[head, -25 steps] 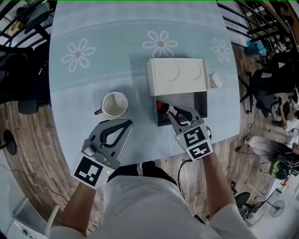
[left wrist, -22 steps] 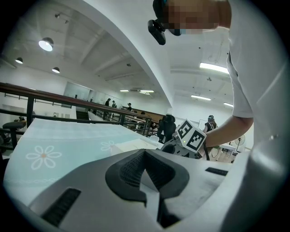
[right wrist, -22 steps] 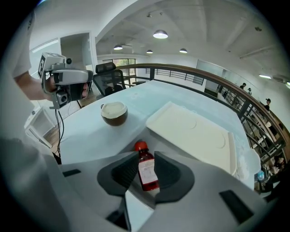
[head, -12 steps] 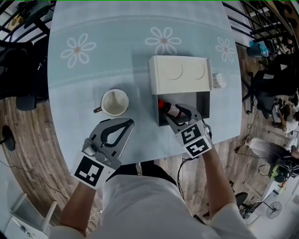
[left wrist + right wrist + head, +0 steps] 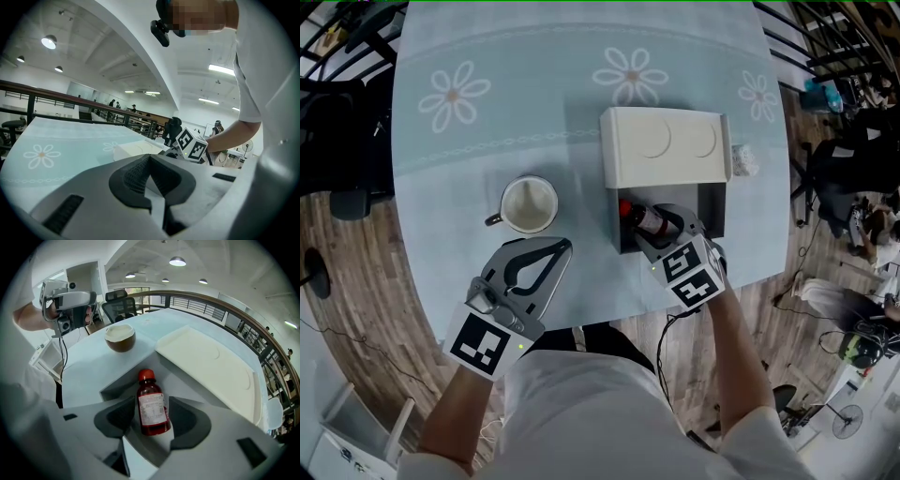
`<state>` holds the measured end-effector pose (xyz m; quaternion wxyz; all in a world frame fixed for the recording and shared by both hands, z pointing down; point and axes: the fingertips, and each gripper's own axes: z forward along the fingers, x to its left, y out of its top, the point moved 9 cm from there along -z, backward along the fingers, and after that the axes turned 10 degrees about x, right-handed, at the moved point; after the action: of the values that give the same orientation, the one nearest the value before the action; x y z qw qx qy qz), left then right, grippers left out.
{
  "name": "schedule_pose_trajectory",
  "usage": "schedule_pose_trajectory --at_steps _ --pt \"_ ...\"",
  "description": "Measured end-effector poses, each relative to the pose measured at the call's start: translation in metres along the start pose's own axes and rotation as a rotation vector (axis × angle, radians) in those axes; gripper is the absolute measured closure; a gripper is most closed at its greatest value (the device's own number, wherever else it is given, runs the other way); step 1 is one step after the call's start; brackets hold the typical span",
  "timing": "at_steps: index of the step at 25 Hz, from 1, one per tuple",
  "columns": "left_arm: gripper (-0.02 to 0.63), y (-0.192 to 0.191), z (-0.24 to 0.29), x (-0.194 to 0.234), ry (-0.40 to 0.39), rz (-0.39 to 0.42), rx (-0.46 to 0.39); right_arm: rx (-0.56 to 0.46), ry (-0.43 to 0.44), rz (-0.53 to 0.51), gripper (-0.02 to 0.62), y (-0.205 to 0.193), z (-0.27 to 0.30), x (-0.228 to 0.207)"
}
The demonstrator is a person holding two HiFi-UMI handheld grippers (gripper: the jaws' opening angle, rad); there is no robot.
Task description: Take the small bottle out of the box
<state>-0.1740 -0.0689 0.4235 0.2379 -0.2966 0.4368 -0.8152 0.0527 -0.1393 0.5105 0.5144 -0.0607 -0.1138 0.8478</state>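
Note:
A small brown bottle [image 5: 647, 220] with a red cap and white label lies on its side in the open grey box [image 5: 713, 201]. The box's white lid [image 5: 666, 145] is propped at its far side. My right gripper [image 5: 666, 228] points steeply down into the box. Its jaws have just been opening, and the bottle [image 5: 151, 408] lies between the pads [image 5: 187, 419], which do not press on it. My left gripper [image 5: 562, 247] rests shut and empty on the tablecloth, near the table's front edge, left of the box.
A white mug [image 5: 530, 206] stands left of the box, just beyond the left gripper. A small crumpled white thing [image 5: 743, 161] lies at the lid's right end. The round table's front edge [image 5: 609, 317] runs close below both grippers.
The right gripper has sunk into the box and its jaws have spread to either side of the bottle. The left gripper has stayed put.

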Motion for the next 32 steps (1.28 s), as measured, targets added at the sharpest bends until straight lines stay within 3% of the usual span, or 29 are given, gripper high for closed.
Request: schedule_pose_trajectory --at_steps 19,32 --pt "0.600 -0.004 0.001 0.004 0.005 -0.007 0.016 0.058 0.048 -0.079 0.364 0.008 0.018 -0.004" --pt "0.600 0.001 -0.002 0.000 0.000 0.004 0.004 0.034 0.046 -0.098 0.374 0.007 0.015 -0.003"
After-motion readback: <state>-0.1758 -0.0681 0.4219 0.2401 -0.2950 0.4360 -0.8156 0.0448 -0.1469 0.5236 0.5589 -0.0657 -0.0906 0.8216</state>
